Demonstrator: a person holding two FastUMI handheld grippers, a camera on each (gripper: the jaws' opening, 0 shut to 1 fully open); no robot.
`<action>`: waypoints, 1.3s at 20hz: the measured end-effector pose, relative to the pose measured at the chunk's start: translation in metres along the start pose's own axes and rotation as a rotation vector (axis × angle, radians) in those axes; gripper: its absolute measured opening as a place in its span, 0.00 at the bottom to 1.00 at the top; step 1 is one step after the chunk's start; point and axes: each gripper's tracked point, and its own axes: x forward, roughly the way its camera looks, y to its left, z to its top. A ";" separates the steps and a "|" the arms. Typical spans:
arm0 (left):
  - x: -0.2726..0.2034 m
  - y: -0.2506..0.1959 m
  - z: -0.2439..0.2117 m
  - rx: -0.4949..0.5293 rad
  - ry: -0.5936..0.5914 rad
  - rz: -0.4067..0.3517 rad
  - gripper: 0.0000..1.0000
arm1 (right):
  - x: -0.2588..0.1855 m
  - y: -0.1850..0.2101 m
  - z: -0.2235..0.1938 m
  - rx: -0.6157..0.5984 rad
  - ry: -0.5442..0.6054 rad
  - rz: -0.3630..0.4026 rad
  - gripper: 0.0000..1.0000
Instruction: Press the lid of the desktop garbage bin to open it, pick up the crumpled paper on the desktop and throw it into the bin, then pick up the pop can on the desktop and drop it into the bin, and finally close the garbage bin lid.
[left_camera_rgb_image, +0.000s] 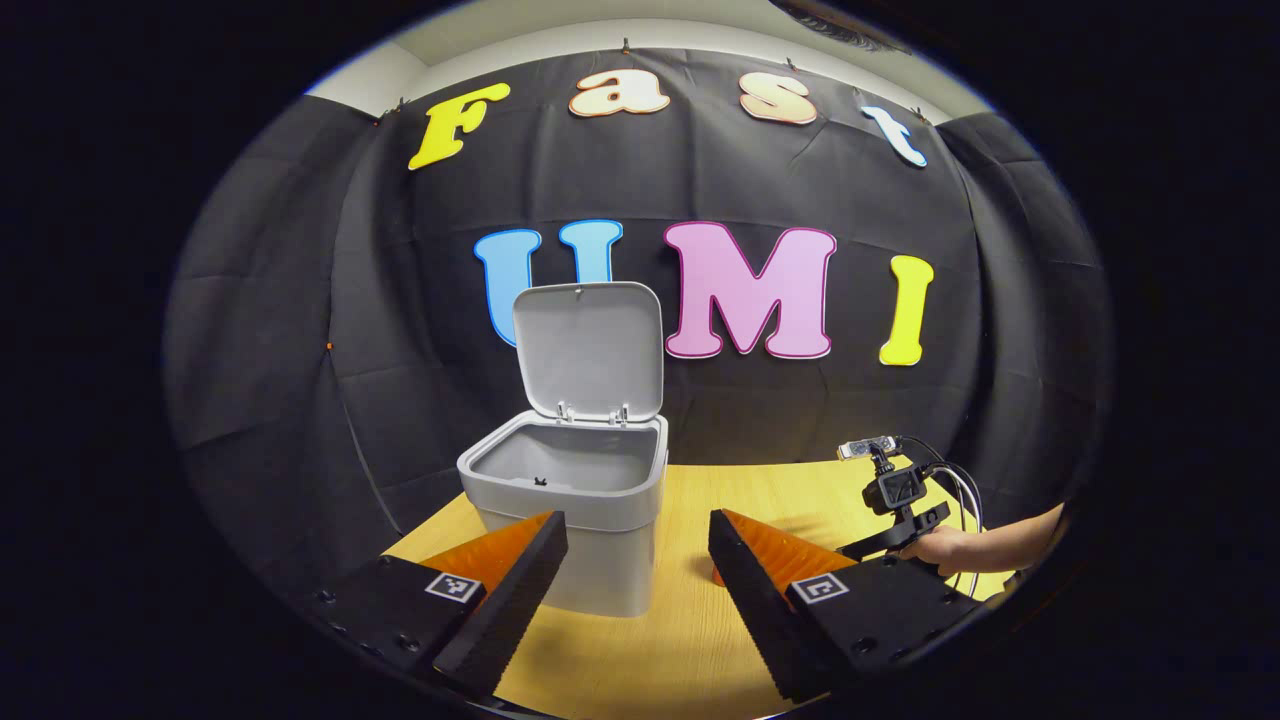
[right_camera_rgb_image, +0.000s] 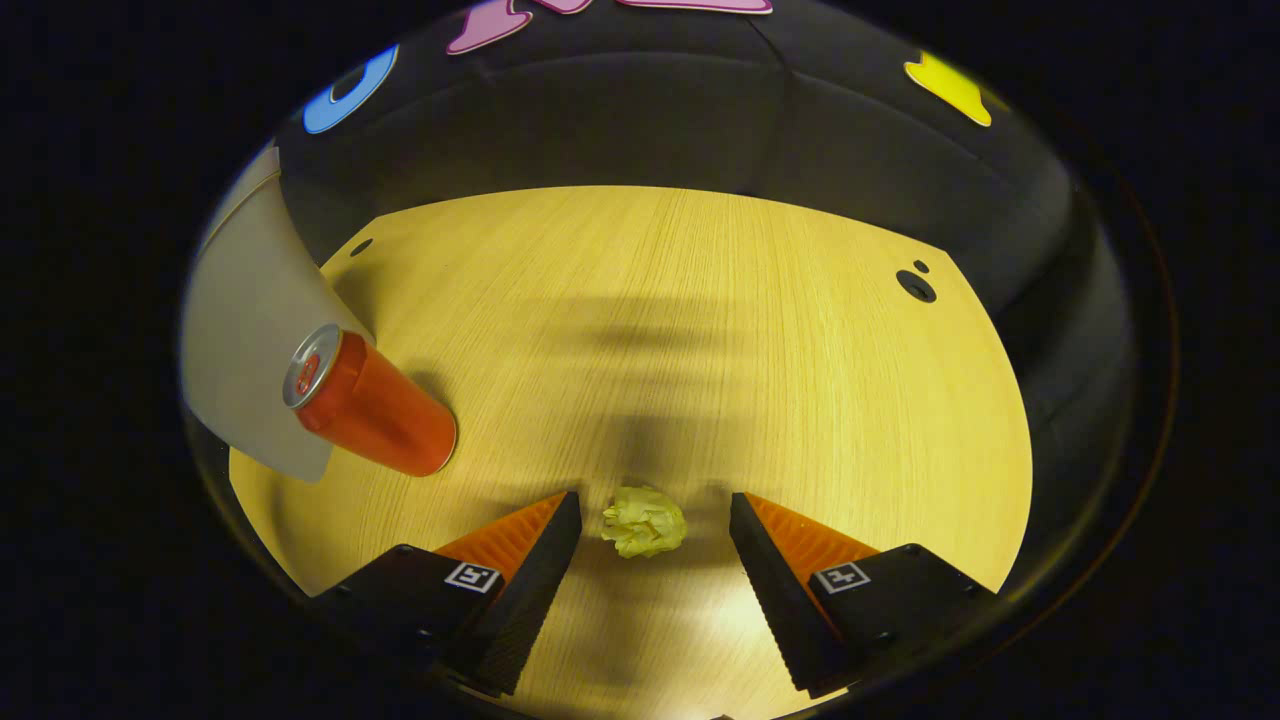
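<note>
In the right gripper view, the right gripper (right_camera_rgb_image: 655, 525) points down at the wooden desk (right_camera_rgb_image: 700, 330), its jaws spread wide and holding nothing. The crumpled paper (right_camera_rgb_image: 645, 521) lies on the desk between the two fingertips, nearer the left one and touching neither. Being light and off-centre, it may well be nudged sideways by the nearer finger, or pinched only at an edge and dropped on the way across.

Farther off, toward the desk's left edge, the pop can (right_camera_rgb_image: 368, 405) stands upright just in front of the grey garbage bin (right_camera_rgb_image: 245, 340). A low carry toward the bin could knock it over.

In the left gripper view, the left gripper (left_camera_rgb_image: 638, 530) hangs at the near edge, jaws wide and empty, facing the bin, whose lid (left_camera_rgb_image: 590, 350) stands raised. A hand (left_camera_rgb_image: 940, 548) holds the other gripper low at the desk's right side.
</note>
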 end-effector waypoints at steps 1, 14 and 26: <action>0.000 0.001 -0.001 -0.001 0.006 0.001 0.97 | 0.001 0.002 -0.003 -0.002 0.010 0.004 0.97; -0.003 -0.010 0.000 0.032 -0.001 -0.030 0.97 | 0.000 -0.004 -0.011 -0.006 0.017 0.043 0.43; -0.011 -0.002 -0.006 0.022 -0.033 -0.066 0.97 | -0.148 0.054 0.117 -0.075 -0.343 0.146 0.42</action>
